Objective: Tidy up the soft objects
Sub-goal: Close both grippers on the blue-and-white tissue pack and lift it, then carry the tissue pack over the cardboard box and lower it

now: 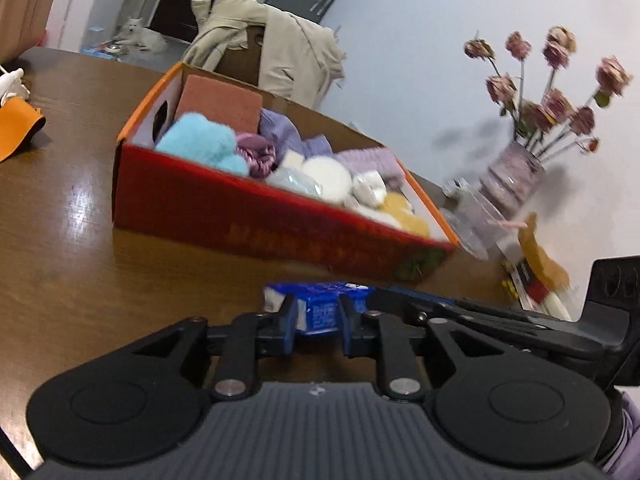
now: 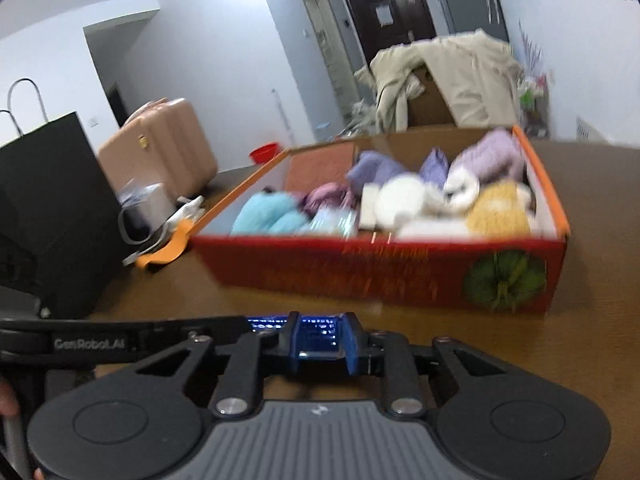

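Two tongs work one blue packet. The left tongs (image 1: pixel 318 320) are narrowed onto the blue packet (image 1: pixel 320 308), with both blue pads against its sides; the pads grip it. The right tongs (image 2: pixel 320 340) are narrowed likewise, and the same packet (image 2: pixel 288 325) sits between their pads, apparently clamped, though blur hides the contact line. Both tools point forward and downward toward the bench (image 1: pixel 60 248), side by side: the right tool's black body crosses the right edge of the left wrist view, and the left tool's body, lettered "GenRobot.AI", crosses the left edge of the right wrist view.

The packet lies low over the bench, just in front of the one red box (image 1: pixel 240 216), on its near long side. The box is open-topped and filled with soft items; blur prevents an exact count. Inside it, a light blue fluffy item (image 1: pixel 200 144) lies at the left end, one white round pad (image 1: pixel 326 176) near the middle, and purple knitted pieces (image 1: pixel 372 160) toward the right end. One vase of dried roses (image 1: pixel 516 172) stands right of the box.
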A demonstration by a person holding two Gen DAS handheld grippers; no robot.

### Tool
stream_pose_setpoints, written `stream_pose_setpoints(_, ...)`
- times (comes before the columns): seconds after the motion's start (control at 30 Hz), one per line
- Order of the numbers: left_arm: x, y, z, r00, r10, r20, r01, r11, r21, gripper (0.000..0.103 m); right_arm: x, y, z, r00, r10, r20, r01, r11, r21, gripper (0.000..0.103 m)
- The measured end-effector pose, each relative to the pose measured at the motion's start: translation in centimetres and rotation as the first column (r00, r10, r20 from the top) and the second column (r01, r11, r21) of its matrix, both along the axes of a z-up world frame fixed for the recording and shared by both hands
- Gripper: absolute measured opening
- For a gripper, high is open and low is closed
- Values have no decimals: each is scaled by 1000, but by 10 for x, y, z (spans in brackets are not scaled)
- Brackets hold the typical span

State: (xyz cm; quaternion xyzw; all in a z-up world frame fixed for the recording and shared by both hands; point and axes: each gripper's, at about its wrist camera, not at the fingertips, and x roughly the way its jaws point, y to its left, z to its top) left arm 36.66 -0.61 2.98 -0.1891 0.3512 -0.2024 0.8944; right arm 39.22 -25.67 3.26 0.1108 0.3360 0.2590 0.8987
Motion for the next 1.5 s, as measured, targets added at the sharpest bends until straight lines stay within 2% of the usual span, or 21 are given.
stream_pose_setpoints(0.07, -4, -1, -2, 1000, 1, 8, -1, 1000, 17, 42, -7, -2, -7, 1000, 7, -16, -6, 1000, 24, 26)
stream_pose_setpoints(0.23, -2, -1, -12, 1000, 8, -18, -8, 999, 48, 42, -8, 0, -16, 999, 0, -38, 1, 1000, 26, 27)
stream_pose_setpoints(0.37, -1, 3, -22, 999, 16, -47, -15, 999, 32, 42, -4, -4, -23, 997, -40, -63, 44, 997, 57, 31)
stream_pose_setpoints(0.43, 1, 6, -25, 999, 11, -47, -11, 1000, 10, 40, -1, -5, -28, 996, -41, -82, 48, 995, 86, 31)
stream_pose_setpoints(0.5, 4, 9, -31, 998, -9, -56, 7, 999, -42, 28, 1, -6, -32, 995, -30, -95, 41, 992, 115, 31)
stream_pose_setpoints(0.57, 6, 14, -34, 997, -9, -77, 2, 996, -89, 25, 2, -5, -34, 995, -34, -98, 45, 992, 119, 29)
stream_pose_setpoints(0.6, 4, 14, -32, 997, -2, -76, -4, 997, -80, 23, 0, -4, -33, 995, -41, -96, 52, 992, 115, 24)
stream_pose_setpoints(0.67, -3, 13, -24, 998, 16, -66, -20, 998, -58, 23, -6, -3, -27, 995, -46, -93, 56, 992, 114, 21)
stream_pose_setpoints(1.03, -104, 16, 37, 994, -1, 108, 5, 999, -33, 23, -118, 10, 33, 992, -89, 86, 83, 994, 77, 20)
stream_pose_setpoints(1.2, -131, 14, 56, 985, -17, 170, 25, 999, -46, 23, -152, 9, 57, 982, -112, 152, 102, 992, 70, 20)
stream_pose_setpoints(1.33, -123, 4, 69, 979, -43, 201, 56, 997, -55, 23, -157, 1, 71, 971, -137, 196, 129, 990, 52, 20)
stream_pose_setpoints(1.5, -72, -13, 91, 971, -93, 220, 112, 991, -74, 23, -125, -15, 96, 954, -165, 251, 164, 986, 23, 20)
